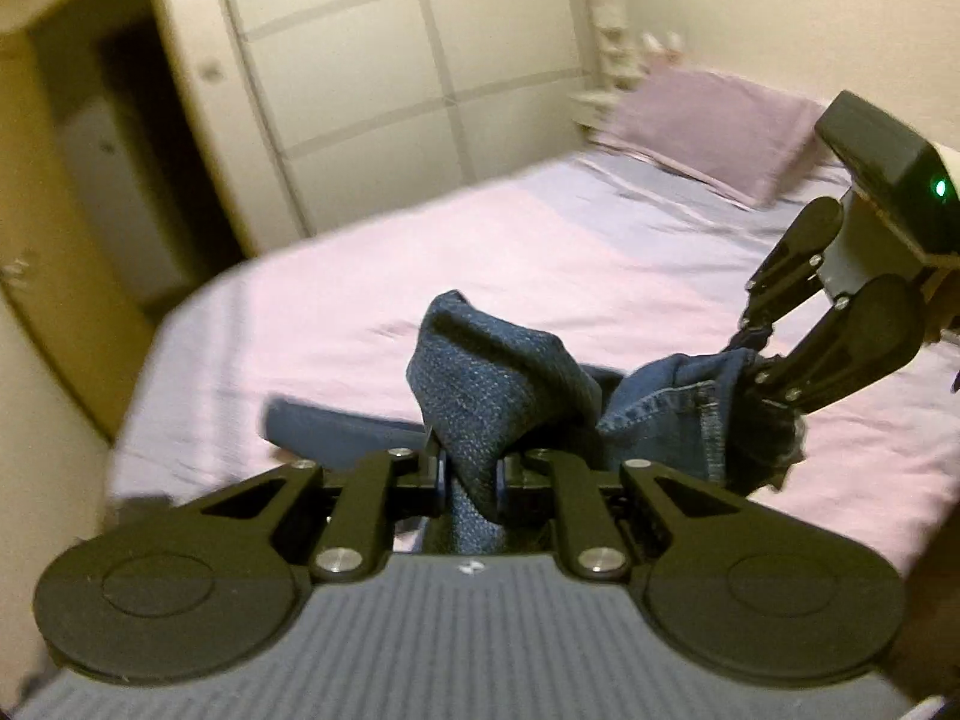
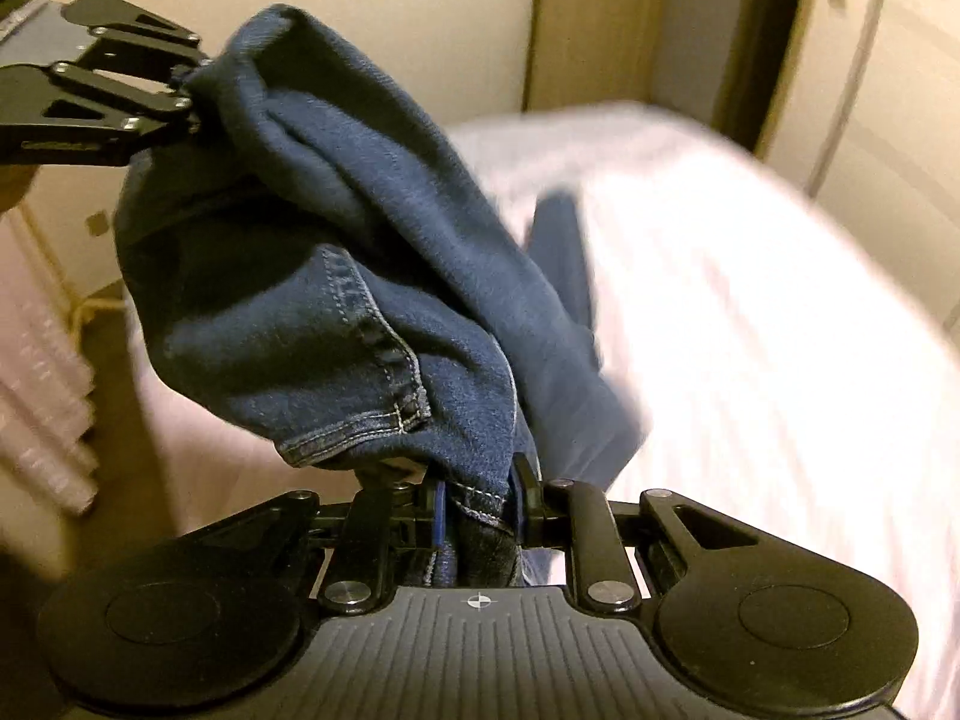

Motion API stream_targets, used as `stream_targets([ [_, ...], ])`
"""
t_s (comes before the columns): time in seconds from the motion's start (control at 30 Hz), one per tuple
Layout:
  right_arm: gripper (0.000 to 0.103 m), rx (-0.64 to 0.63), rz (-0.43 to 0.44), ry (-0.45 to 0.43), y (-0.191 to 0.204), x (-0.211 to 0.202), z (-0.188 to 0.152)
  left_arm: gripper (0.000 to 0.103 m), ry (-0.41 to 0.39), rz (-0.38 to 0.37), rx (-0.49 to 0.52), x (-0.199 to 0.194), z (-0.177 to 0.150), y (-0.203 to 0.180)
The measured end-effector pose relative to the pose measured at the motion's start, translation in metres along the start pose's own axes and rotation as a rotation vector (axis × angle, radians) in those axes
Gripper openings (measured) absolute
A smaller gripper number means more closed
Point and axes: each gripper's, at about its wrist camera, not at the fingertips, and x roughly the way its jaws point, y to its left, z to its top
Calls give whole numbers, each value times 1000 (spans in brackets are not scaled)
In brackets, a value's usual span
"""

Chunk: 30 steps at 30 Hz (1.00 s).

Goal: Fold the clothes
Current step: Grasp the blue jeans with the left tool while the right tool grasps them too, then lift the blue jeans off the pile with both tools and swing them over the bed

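A pair of dark blue jeans [image 1: 498, 384] hangs bunched between my two grippers above the pink bed [image 1: 480, 252]. My left gripper [image 1: 469, 471] is shut on a fold of the denim. My right gripper [image 1: 757, 360] shows at the right of the left wrist view, shut on the hemmed edge. In the right wrist view my right gripper [image 2: 477, 507] is shut on the stitched hem of the jeans [image 2: 336, 276], and my left gripper [image 2: 195, 99] grips the cloth at the upper left. A trailing part of the jeans lies on the bed [image 2: 750, 312].
A pink pillow [image 1: 714, 132] lies at the head of the bed. A white panelled wardrobe [image 1: 390, 78] stands beyond the bed, with a dark doorway [image 1: 126, 156] to its left. A radiator [image 2: 36, 384] is at the left in the right wrist view.
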Motion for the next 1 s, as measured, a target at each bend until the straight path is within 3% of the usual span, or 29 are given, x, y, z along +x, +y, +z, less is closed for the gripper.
stream_targets([
  [0.1,19,56,33,48,-16,-40,-31,11,15,-81,-17,6,15,-15],
  [0.2,19,170,42,49,-49,-64,-47,11,14,-140,-41,29,42,-5],
  [0.33,19,300,-32,35,-84,-71,-23,11,3,-191,-157,86,80,18],
  [0.53,19,582,-130,28,-157,-86,-35,13,-11,-248,-403,176,120,66],
  [0.67,19,731,-147,53,-184,-87,-53,15,36,-323,-439,224,122,68],
  [0.73,19,797,-136,85,-190,-78,-68,19,105,-350,-434,250,126,65],
  [0.9,19,950,-80,165,-200,-68,-116,45,100,-373,-376,268,138,65],
  [1.0,19,1091,-25,152,-225,-72,-146,58,83,-353,-366,275,142,66],
])
